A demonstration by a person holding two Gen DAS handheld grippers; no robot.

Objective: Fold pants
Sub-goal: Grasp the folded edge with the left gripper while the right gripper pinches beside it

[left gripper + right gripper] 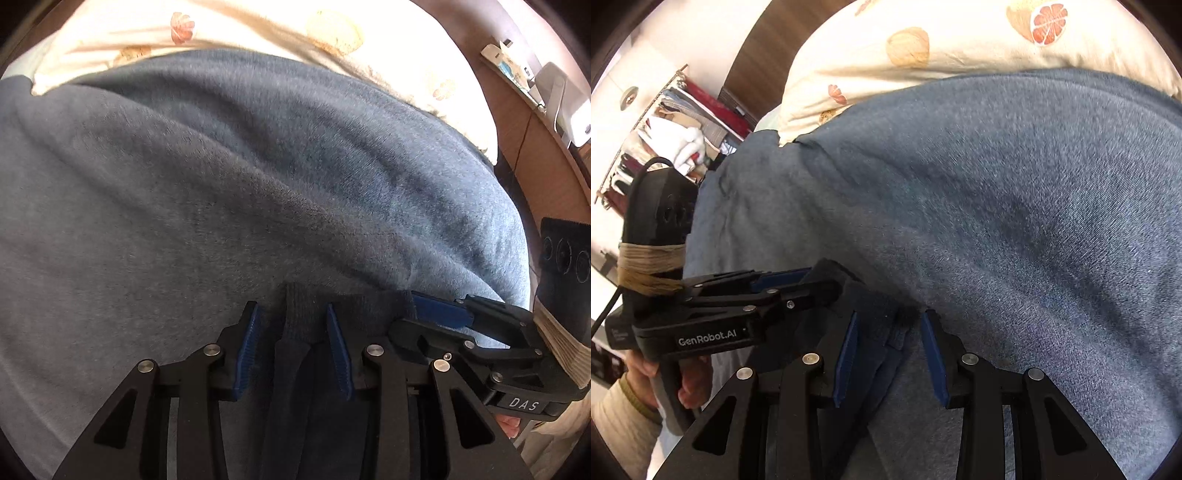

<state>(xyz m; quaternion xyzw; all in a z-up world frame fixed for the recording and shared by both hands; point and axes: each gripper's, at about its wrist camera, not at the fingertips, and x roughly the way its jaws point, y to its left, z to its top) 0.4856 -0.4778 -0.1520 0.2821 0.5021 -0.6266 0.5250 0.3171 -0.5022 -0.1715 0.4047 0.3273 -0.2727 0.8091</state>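
Dark navy pants [295,332] lie on a grey-blue blanket [221,184]. A ribbed cuff of the pants stands between the fingers of my left gripper [293,325], whose jaws are apart around it. My right gripper [888,332] is also open, with a dark fold of the pants [882,325] between its fingers. The right gripper shows in the left wrist view [436,314], just right of the left one, fingers on the pants' edge. The left gripper shows in the right wrist view [798,284], on the left, over the dark cloth.
A cream pillow with a fruit print [221,29] lies at the far edge of the blanket [1034,221]. A wooden shelf with white devices [554,96] stands at right. A rack of clothes [676,122] stands at left.
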